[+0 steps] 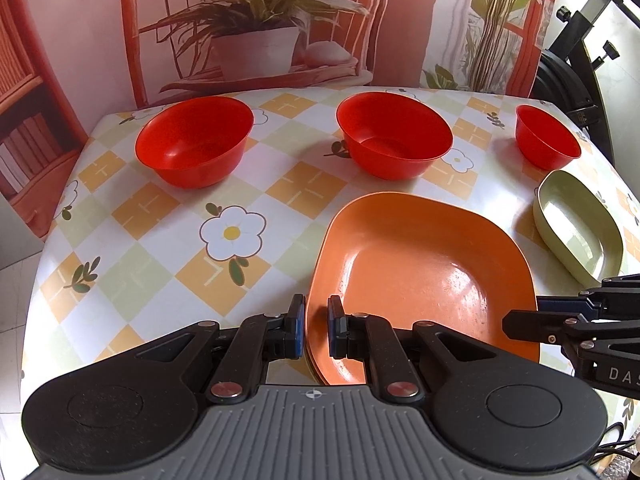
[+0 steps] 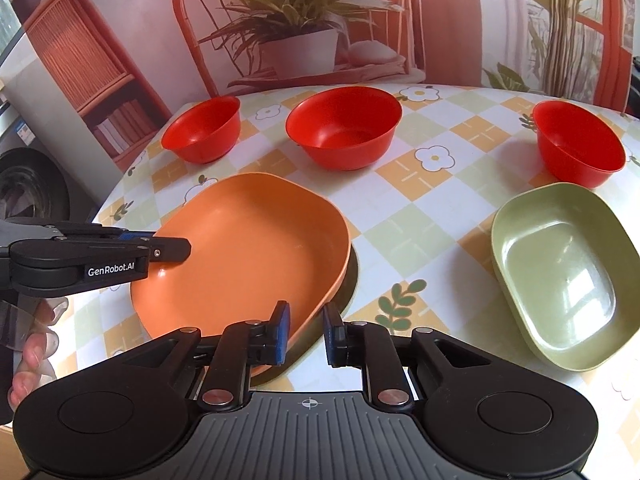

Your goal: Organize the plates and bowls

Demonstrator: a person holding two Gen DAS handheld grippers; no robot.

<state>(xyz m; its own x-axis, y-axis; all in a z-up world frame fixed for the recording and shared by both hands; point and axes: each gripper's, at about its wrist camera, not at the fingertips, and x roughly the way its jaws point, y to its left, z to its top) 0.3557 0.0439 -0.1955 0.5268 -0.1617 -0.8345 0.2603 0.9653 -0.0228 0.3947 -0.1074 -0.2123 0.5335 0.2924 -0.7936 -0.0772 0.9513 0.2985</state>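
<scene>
Floral table | orange plate rim sat between my left tool pads, unclamped | right tool straddled its near-right rim, spread.

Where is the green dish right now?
The green dish sits on the table's right side in the right wrist view, just in front of the rightmost red bowl and to the right of the orange plate.
</scene>
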